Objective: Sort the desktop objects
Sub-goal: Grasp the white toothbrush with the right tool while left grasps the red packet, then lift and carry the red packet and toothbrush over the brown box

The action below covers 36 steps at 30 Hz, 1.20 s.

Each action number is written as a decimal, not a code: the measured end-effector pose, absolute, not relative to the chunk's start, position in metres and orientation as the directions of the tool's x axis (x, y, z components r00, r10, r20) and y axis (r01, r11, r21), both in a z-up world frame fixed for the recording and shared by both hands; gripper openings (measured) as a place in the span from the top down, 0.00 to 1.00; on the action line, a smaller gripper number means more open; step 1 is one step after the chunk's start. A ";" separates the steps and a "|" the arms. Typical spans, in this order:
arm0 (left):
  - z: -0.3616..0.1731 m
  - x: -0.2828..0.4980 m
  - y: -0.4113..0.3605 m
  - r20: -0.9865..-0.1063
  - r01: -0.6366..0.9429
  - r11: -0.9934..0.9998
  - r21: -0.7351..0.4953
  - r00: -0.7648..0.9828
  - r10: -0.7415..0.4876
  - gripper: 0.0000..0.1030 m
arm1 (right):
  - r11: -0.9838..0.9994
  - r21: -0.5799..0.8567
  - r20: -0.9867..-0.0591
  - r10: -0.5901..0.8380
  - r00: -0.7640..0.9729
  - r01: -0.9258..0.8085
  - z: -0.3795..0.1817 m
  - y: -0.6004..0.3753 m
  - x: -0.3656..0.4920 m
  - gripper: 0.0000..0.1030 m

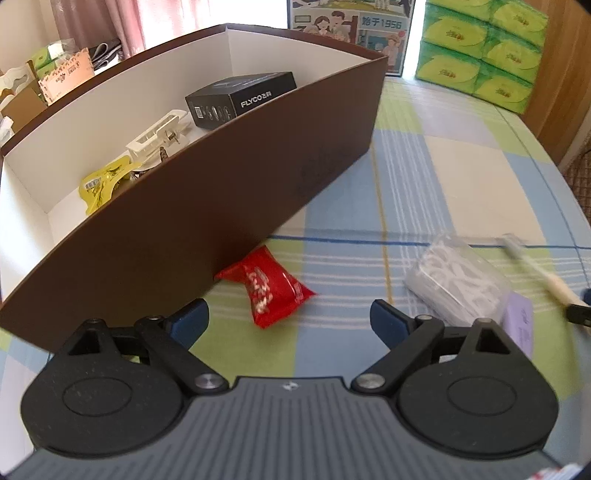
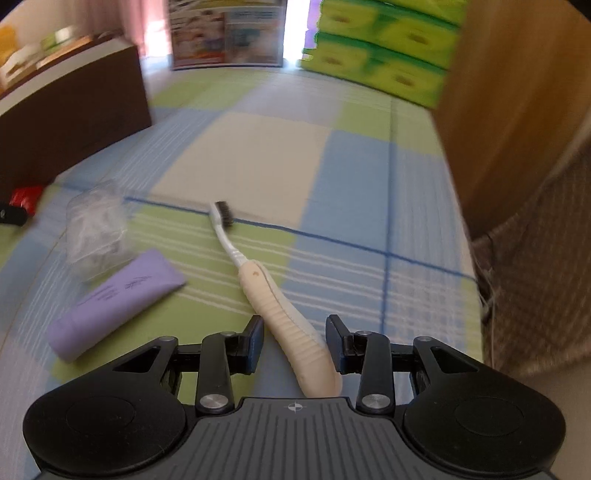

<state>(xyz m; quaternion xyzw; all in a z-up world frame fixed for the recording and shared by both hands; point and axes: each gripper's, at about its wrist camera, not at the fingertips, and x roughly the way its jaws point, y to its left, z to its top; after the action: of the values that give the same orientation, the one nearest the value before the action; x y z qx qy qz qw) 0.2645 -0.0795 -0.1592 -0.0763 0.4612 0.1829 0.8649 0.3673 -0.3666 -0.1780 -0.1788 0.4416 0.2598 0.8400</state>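
My left gripper (image 1: 288, 314) is open over a red snack packet (image 1: 269, 291) that lies against the outer wall of a brown box (image 1: 221, 184). The box holds a black FLYCO carton (image 1: 240, 96), a white clip (image 1: 159, 136) and a yellow packet (image 1: 103, 184). My right gripper (image 2: 295, 325) is shut on the cream handle of a toothbrush (image 2: 258, 284), which lies slantwise between the pads, its bristle head pointing away. Left of it are a purple tube (image 2: 114, 302) and a clear pack of white picks (image 2: 96, 229).
A checked green, blue and cream cloth (image 2: 258, 155) covers the table. Stacked green tissue packs (image 1: 480, 55) and a poster (image 1: 351, 22) stand at the far edge. A wooden panel (image 2: 517, 110) and a woven surface (image 2: 546, 277) border the table's right side.
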 end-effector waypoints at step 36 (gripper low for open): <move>-0.172 0.208 -0.076 -0.868 -0.324 0.946 0.001 0.469 0.162 0.55 | 0.681 -0.078 -0.806 0.387 0.448 -0.728 -0.191 -0.342 0.385 0.66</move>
<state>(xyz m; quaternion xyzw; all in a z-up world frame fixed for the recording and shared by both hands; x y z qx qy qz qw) 0.2080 -0.0756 -0.1721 -0.0818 0.4950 0.1423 0.8533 0.3849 -0.3421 -0.1909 -0.2122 0.4018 0.3382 0.8241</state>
